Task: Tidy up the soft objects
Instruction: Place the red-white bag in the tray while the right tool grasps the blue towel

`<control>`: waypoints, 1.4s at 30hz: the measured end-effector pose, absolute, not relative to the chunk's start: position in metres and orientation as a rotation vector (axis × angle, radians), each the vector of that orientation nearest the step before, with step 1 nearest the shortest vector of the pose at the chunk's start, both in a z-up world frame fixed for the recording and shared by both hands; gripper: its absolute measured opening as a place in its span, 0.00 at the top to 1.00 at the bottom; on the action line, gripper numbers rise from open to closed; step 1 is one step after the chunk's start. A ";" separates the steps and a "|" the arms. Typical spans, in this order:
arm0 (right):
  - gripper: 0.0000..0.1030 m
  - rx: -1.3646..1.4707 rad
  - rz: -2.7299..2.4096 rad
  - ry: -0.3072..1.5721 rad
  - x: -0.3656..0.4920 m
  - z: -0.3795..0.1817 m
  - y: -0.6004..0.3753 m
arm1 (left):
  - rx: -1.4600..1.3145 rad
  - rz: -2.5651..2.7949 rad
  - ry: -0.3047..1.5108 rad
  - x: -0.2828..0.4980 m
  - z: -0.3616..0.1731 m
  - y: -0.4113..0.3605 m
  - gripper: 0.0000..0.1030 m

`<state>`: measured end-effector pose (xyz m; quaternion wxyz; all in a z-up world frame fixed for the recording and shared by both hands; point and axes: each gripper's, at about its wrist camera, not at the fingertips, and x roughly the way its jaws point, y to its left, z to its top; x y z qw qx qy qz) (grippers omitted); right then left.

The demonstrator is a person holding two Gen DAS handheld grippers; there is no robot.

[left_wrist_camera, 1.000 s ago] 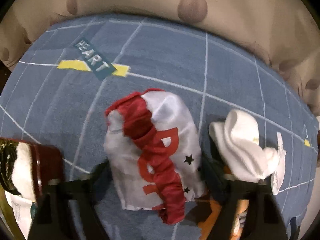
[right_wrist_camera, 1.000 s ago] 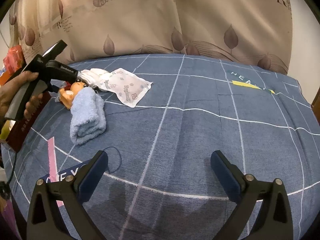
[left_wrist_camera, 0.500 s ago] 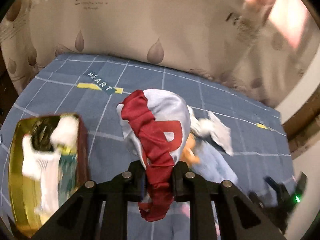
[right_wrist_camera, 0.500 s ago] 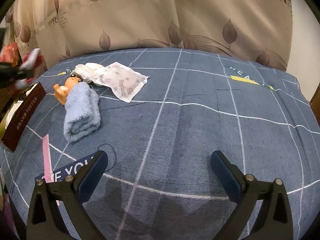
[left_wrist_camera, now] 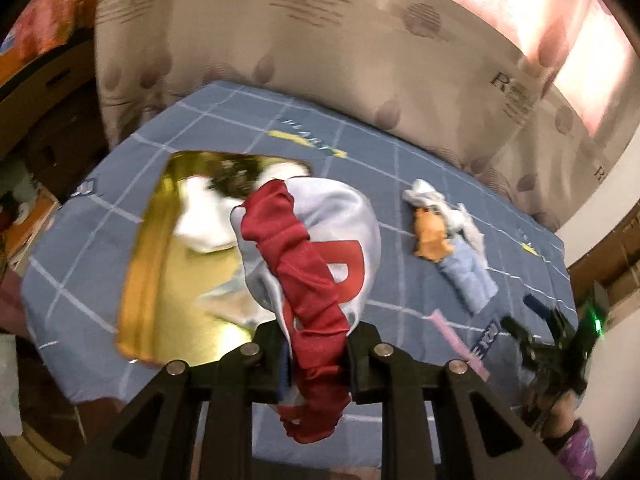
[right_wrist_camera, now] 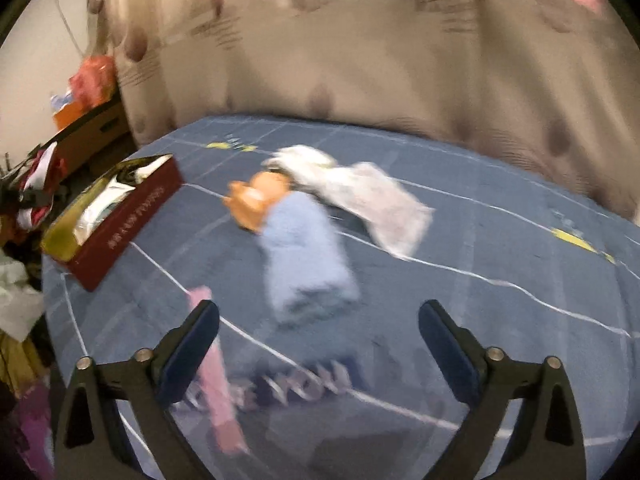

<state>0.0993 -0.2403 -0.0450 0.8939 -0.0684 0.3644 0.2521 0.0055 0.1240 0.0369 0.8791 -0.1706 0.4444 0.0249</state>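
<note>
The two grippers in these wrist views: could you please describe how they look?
Both are black, angular plastic frames with silver round bolts. The right gripper has dark blue pads on its fingers. The left gripper shows four bolts across its frame. In the left view, the right one carries a green light.

Dim warm light, motion blur, fisheye warping

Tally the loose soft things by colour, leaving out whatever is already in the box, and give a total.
Red and white: 1, the cloth bag held in the left gripper.
Light blue: 1, the rolled towel.
Orange: 1, the plush toy.
White: 2, the printed cloth and the bundle behind it.
Total: 5.
</note>
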 end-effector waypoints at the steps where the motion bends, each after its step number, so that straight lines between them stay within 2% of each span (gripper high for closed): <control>1: 0.19 -0.159 0.513 0.768 0.107 -0.047 -0.232 | -0.353 0.061 0.926 0.003 0.036 0.127 0.79; 10: 0.26 -0.277 0.474 0.905 0.157 -0.073 -0.191 | -0.374 0.137 0.918 -0.020 0.032 0.178 0.78; 11: 0.40 -0.282 0.479 0.926 0.159 -0.077 -0.189 | -0.374 0.140 0.924 -0.018 0.030 0.182 0.78; 13: 0.60 -0.280 0.488 0.959 0.162 -0.083 -0.186 | -0.369 0.145 0.933 -0.015 0.026 0.185 0.78; 15: 0.73 -0.280 0.487 0.941 0.158 -0.080 -0.184 | -0.363 0.148 0.942 -0.010 0.022 0.189 0.78; 17: 0.77 -0.279 0.484 0.927 0.153 -0.077 -0.183 | -0.345 0.158 0.950 -0.003 0.017 0.191 0.78; 25: 0.78 -0.093 0.506 0.881 0.122 -0.054 -0.209 | -0.275 0.202 0.986 0.029 -0.005 0.204 0.75; 30: 0.78 0.016 0.518 0.862 0.108 -0.040 -0.224 | -0.240 0.220 1.010 0.045 -0.018 0.208 0.68; 33: 0.78 0.048 0.535 0.848 0.099 -0.030 -0.225 | -0.219 0.239 1.018 0.053 -0.026 0.211 0.56; 35: 0.78 0.054 0.546 0.837 0.094 -0.025 -0.223 | -0.203 0.251 1.018 0.058 -0.029 0.212 0.44; 42: 0.78 0.047 0.633 0.810 0.075 -0.005 -0.195 | -0.071 0.263 1.046 0.073 -0.035 0.200 0.36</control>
